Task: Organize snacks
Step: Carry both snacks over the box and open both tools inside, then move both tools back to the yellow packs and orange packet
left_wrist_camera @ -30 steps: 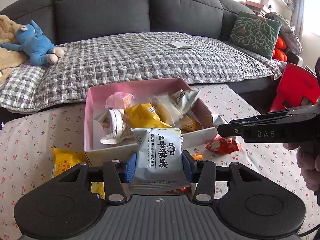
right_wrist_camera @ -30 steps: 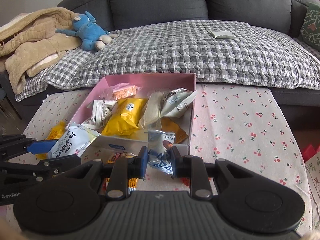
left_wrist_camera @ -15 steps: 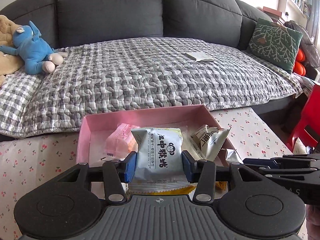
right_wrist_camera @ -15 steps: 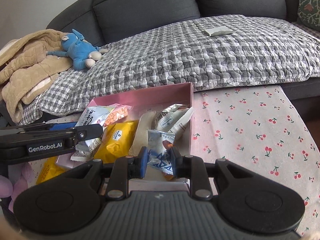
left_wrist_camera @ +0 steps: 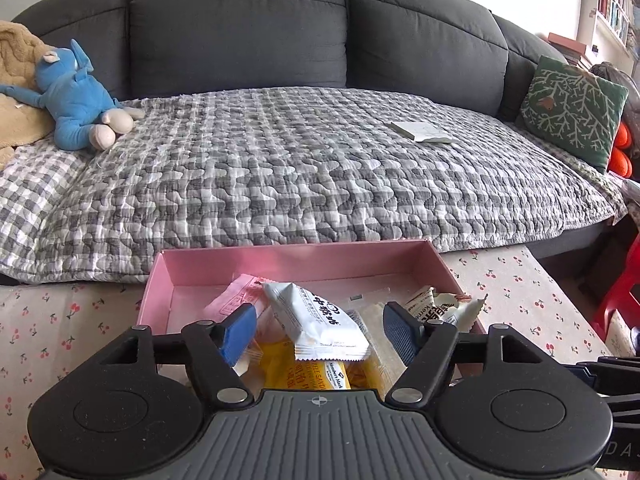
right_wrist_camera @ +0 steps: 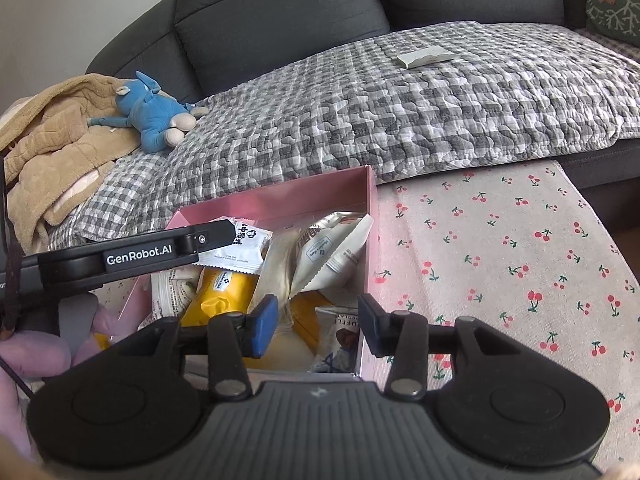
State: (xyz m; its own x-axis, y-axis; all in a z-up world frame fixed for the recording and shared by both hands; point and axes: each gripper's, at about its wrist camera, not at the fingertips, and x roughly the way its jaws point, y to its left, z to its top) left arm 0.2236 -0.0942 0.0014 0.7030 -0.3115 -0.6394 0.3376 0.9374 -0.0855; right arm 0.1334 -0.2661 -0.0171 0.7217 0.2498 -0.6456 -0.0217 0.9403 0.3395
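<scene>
A pink box holds several snack packets on the cherry-print table; it also shows in the right wrist view. My left gripper is open above the box. The white packet with black print lies loose between its fingers on a yellow packet. In the right wrist view the same white packet lies by the left gripper's finger. My right gripper is open over the box's near right corner, above a small silver-blue packet lying inside.
A grey sofa with a checked quilt stands right behind the table. A blue plush toy, a green cushion and a white paper lie on it. A red chair is at the right. The cherry tablecloth extends to the right.
Both grippers moved forward over the box and opened. The left one let go of the white packet and the right one let go of the silver-blue packet; both now lie in the box.
</scene>
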